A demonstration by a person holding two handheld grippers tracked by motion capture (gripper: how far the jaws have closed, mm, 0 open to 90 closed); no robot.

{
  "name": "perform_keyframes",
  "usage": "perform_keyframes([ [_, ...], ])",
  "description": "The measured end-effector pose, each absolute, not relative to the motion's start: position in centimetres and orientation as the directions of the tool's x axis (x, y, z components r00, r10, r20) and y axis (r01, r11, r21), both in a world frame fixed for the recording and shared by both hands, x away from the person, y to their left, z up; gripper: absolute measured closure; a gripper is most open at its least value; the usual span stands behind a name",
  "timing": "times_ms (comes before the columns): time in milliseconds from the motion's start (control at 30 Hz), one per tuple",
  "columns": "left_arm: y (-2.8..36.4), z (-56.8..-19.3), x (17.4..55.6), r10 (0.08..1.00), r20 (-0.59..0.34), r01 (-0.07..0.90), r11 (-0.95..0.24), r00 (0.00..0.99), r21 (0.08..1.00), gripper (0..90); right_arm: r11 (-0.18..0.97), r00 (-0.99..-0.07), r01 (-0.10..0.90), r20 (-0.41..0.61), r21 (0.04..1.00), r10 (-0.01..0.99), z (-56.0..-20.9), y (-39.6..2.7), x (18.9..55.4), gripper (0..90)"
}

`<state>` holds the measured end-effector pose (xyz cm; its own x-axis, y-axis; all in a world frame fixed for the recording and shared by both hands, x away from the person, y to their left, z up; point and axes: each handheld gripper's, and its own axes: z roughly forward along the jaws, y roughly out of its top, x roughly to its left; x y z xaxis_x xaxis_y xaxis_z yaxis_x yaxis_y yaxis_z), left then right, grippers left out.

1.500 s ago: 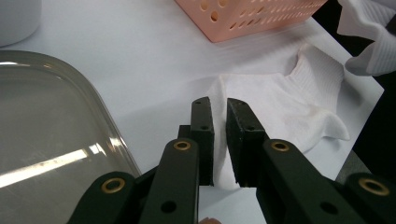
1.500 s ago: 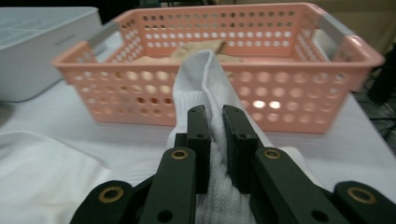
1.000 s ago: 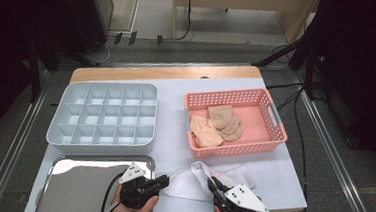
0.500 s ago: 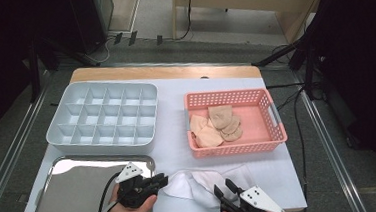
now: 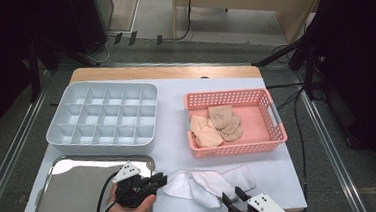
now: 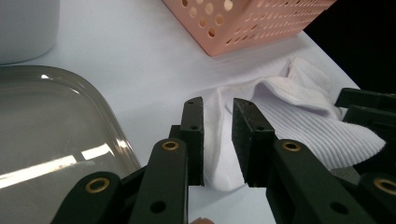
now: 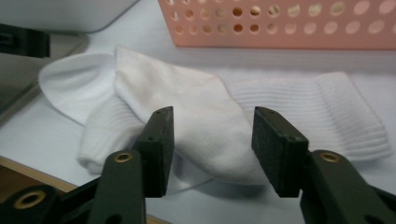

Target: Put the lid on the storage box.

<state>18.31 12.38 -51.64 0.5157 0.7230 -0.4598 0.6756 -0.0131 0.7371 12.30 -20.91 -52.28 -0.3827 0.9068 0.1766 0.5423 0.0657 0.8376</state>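
Note:
White socks (image 5: 207, 183) lie in a loose heap near the table's front edge, between my two grippers. My left gripper (image 5: 161, 178) lies level at their left end. Its jaws have just been opening a little and stand narrowly apart (image 6: 218, 100), with a sock's edge (image 6: 219, 154) in the gap. My right gripper (image 5: 232, 194) sits at the front edge, pointing at the heap. Its jaws have just been opening and now stand wide (image 7: 212, 112), one on each side of a smooth sock (image 7: 187, 98) without pressing it. A ribbed sock (image 7: 322, 105) lies beyond it.
A pink perforated basket (image 5: 228, 98) at the right holds several beige fabric pieces (image 5: 216, 125). A grey compartment tray (image 5: 101, 117) stands at the back left. A shiny metal tray (image 5: 76, 191) lies at the front left, beside my left gripper.
My right gripper has drawn back toward the table's front right edge, its jaws have spread, and it has let go of the sock. The left hand has stayed put.

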Motion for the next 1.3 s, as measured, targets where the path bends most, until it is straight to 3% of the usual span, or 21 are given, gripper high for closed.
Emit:
perform_keyframes([
  [33,12.3,-51.6,18.3,0.724,-0.457,0.675,-0.016,0.516,0.737,75.6,0.075,-0.384,0.55,0.173,0.832,0.907,-52.6,-21.0,12.5,50.3],
  [167,12.3,-51.6,18.3,0.722,-0.46,0.674,-0.011,0.516,0.738,76.0,0.101,-0.406,0.578,0.178,0.81,0.896,-53.2,-21.3,12.8,81.4],
  [233,12.4,-51.6,18.3,0.723,-0.46,0.675,-0.011,0.515,0.738,76.1,0.079,-0.409,0.578,0.205,0.812,0.889,-52.8,-21.5,12.8,88.6],
  [400,12.4,-51.5,18.3,0.72,-0.463,0.673,-0.007,0.517,0.74,76.0,0.029,-0.423,0.542,0.242,0.84,0.873,-51.0,-21.4,13.0,89.6],
  [633,12.0,-51.2,18.1,0.694,-0.467,0.662,-0.018,0.548,0.749,72.2,0.058,-0.513,0.492,0.236,0.869,0.825,-48.9,-18.0,14.0,89.6],
  [867,10.6,-50.8,17.6,0.65,-0.418,0.612,-0.091,0.634,0.786,54.3,0.078,-0.565,0.477,0.237,0.876,0.79,-48.1,-15.0,15.1,89.6],
  [1100,8.8,-50.3,17.2,0.66,-0.275,0.52,-0.204,0.699,0.83,39.7,0.106,-0.617,0.469,0.239,0.877,0.749,-47.5,-13.4,14.9,89.5],
  [1200,8.2,-50.4,17.1,0.653,-0.23,0.487,-0.243,0.722,0.839,42.7,0.106,-0.635,0.467,0.25,0.878,0.73,-47.6,-13.2,14.8,89.6],
  [1300,8.1,-50.4,17.0,0.647,-0.224,0.475,-0.242,0.729,0.846,61.2,0.097,-0.658,0.463,0.269,0.881,0.703,-47.7,-13.3,14.5,89.5],
])
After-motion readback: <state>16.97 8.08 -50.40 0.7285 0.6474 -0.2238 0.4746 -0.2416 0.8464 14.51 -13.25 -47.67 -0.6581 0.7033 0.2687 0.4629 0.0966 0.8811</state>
